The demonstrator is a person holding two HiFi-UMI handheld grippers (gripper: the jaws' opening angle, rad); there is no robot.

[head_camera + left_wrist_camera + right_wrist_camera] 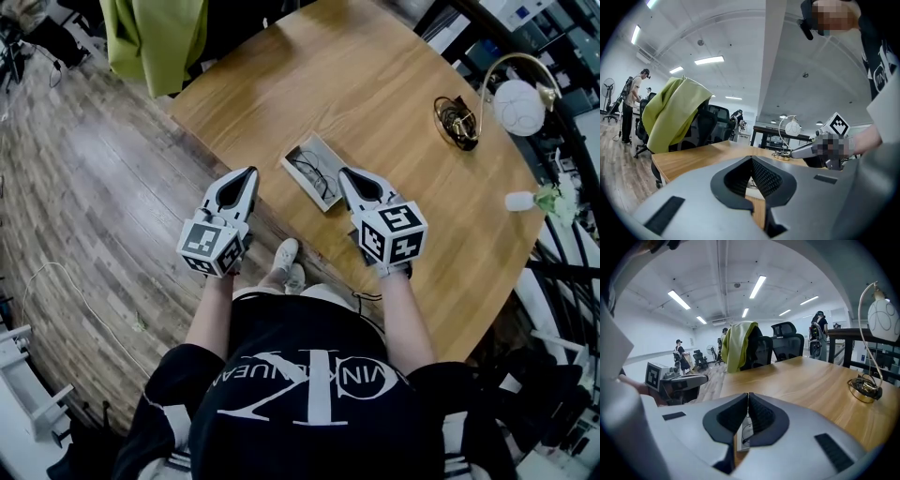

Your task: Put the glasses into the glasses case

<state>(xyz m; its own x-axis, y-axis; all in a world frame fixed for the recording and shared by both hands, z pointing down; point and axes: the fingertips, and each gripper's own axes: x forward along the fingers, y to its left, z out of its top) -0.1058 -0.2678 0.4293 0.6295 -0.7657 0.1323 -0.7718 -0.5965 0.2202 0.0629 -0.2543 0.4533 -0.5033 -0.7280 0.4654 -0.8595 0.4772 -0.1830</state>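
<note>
An open pale grey glasses case (313, 172) lies near the front edge of the wooden table (375, 84). Thin black wire glasses (315, 173) rest inside it. My left gripper (252, 172) hovers just left of the case, off the table edge, jaws shut and empty. My right gripper (342, 173) sits just right of the case, also shut and empty. In the right gripper view the shut jaws (748, 395) point along the table, and the case with the glasses (746, 430) shows below them. The left gripper view shows its shut jaws (751, 159) and the right gripper (811, 149) beyond.
A desk lamp with a white globe (518, 106) and a gold ring base (457, 122) stands at the table's far right. A green jacket (155, 37) hangs over a chair at the far left corner. People stand far off (632, 101). Wood floor (84, 216) lies left.
</note>
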